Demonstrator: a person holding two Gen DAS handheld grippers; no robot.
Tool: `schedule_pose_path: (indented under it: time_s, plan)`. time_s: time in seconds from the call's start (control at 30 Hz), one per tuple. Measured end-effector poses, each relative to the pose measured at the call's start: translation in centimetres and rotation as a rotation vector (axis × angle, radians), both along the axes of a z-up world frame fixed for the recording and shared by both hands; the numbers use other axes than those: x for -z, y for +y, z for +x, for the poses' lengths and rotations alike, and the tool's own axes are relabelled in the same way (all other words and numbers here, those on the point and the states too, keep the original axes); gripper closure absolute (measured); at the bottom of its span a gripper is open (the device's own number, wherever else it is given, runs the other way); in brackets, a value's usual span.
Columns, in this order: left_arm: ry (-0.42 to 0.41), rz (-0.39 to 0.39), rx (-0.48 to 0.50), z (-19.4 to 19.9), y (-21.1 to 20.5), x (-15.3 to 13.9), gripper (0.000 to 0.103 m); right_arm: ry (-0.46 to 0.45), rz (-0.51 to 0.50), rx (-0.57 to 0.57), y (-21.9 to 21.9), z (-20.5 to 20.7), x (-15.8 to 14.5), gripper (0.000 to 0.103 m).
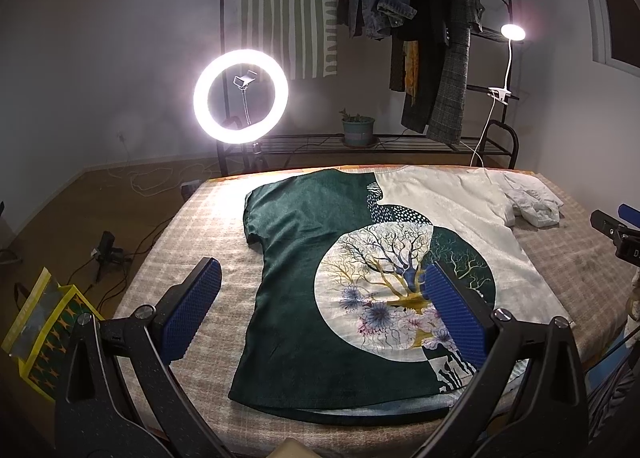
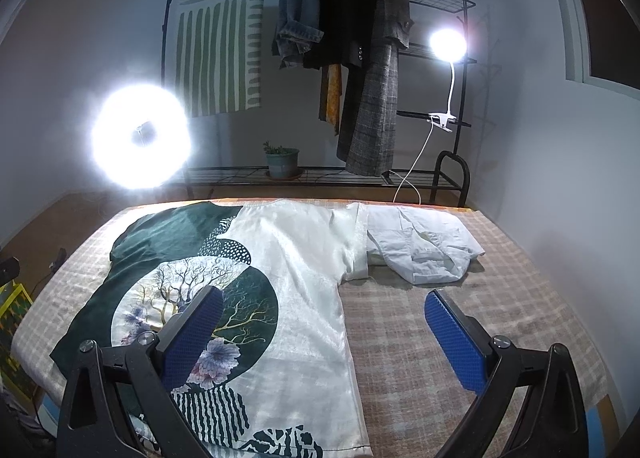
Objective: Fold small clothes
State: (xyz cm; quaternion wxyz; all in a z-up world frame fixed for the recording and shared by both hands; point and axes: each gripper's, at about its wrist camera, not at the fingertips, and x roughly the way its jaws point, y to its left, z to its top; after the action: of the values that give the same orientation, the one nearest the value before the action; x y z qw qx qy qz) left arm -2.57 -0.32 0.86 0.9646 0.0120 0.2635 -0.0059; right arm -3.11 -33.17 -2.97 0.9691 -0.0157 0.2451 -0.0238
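Shirt [image 1: 320, 278] lies flat, unfolded; folding has not begun. Left gripper [image 1: 320, 310] and right gripper [image 2: 326, 338] hover above it, wide open, empty. Next, probably, each pinches a shirt edge.

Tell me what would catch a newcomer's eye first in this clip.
The green and white printed T-shirt lies spread flat across the checked table cover, with its tree-and-flower circle print in the middle. Behind the table's far left corner glows a bright ring light. A crumpled white garment lies at the far right, touching the shirt's white sleeve, and both grippers, left gripper and right gripper, hover open.
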Motion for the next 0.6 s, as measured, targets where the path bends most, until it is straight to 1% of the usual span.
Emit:
schedule_pose_path:
  time_s: [0.5, 0.6]
  plan:
    - [0.009, -0.003, -0.006, 0.4, 0.49, -0.02, 0.0, 0.008, 0.007, -0.005, 0.72, 0.74, 0.55, 0.002]
    - [0.014, -0.004, -0.01, 0.52, 0.84, 0.38, 0.0, 0.01, 0.006, -0.01, 0.84, 0.95, 0.63, 0.002]
